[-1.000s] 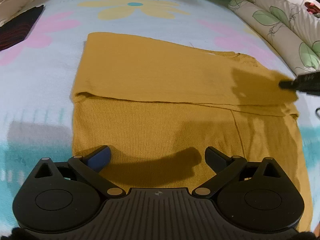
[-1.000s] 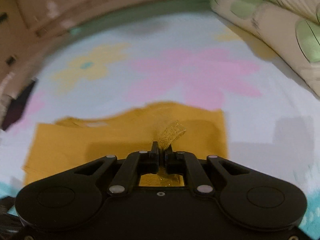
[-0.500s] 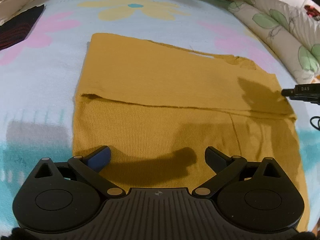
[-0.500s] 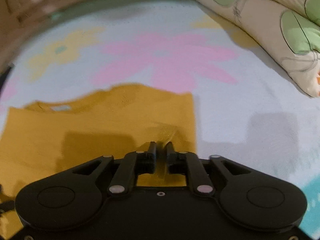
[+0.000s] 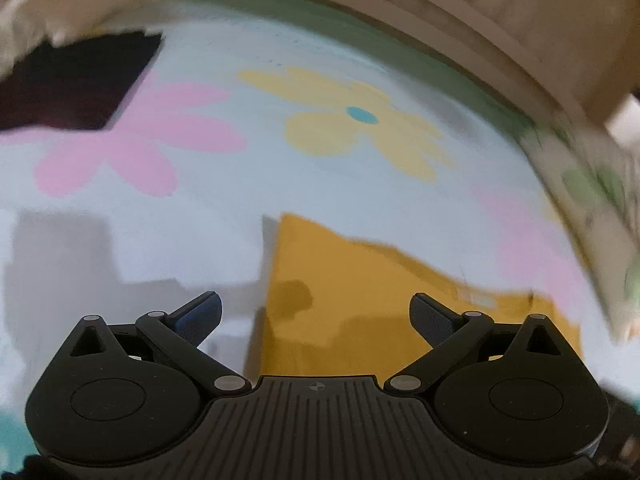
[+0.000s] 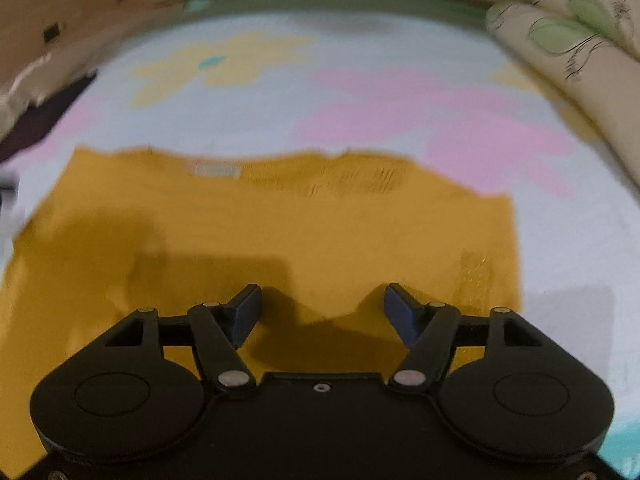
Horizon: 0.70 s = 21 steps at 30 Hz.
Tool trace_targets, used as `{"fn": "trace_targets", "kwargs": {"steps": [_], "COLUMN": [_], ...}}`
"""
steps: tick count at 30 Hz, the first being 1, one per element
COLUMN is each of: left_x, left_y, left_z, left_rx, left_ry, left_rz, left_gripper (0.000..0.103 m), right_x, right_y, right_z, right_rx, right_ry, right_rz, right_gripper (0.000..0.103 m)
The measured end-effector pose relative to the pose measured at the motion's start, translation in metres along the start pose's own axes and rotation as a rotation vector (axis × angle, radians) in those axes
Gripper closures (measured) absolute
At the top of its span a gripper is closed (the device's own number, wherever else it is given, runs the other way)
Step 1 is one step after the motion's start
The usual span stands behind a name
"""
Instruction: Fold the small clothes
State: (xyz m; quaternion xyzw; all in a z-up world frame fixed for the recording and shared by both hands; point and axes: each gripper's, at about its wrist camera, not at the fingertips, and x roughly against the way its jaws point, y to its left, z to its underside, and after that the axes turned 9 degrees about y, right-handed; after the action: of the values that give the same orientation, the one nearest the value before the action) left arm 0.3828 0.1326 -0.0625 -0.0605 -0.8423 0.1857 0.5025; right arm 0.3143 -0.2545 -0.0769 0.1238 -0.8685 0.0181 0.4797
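Note:
A mustard-yellow knit garment (image 6: 280, 232) lies flat and partly folded on a pale blue bedsheet with flower prints (image 6: 400, 92). In the right wrist view its neck label (image 6: 216, 170) faces the far edge. My right gripper (image 6: 322, 312) is open and empty, low over the garment's near part. In the left wrist view the garment (image 5: 360, 292) fills the lower middle, its left edge running between the fingers. My left gripper (image 5: 316, 316) is open and empty, above that left edge.
A dark folded cloth (image 5: 76, 80) lies at the far left of the bed. A cream pillow with green leaf print (image 6: 580, 48) lies along the right side. A beige bed frame (image 5: 480, 12) borders the far edge.
My right gripper has opened and let go of the garment's edge, then drawn back. My left gripper has moved left and tilted up, so the garment's left edge now lies between its fingers.

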Motion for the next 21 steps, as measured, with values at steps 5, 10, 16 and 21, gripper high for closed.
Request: {"fn": "trace_targets", "kwargs": {"steps": [5, 10, 16, 21], "left_x": [-0.035, -0.064, -0.058, -0.025], "left_y": [0.016, 0.016, 0.004, -0.003], "left_z": [-0.035, -0.051, -0.048, -0.018], "left_rx": [0.077, 0.054, 0.004, -0.137], "left_ry": [0.047, 0.110, 0.085, -0.045], "left_rz": [0.089, 0.068, 0.009, 0.020], "left_gripper": [0.002, 0.002, 0.096, 0.096], "right_x": [0.003, 0.001, -0.003, -0.003], "right_y": [-0.006, -0.007, -0.006, -0.006], "right_z": [0.001, -0.002, -0.002, -0.001], "right_rx": [0.004, -0.005, 0.003, 0.002], "right_ry": [0.006, 0.009, 0.008, 0.007], "right_rz": [-0.036, -0.051, -0.059, -0.061], "right_gripper": [0.022, 0.019, 0.016, 0.016]}}
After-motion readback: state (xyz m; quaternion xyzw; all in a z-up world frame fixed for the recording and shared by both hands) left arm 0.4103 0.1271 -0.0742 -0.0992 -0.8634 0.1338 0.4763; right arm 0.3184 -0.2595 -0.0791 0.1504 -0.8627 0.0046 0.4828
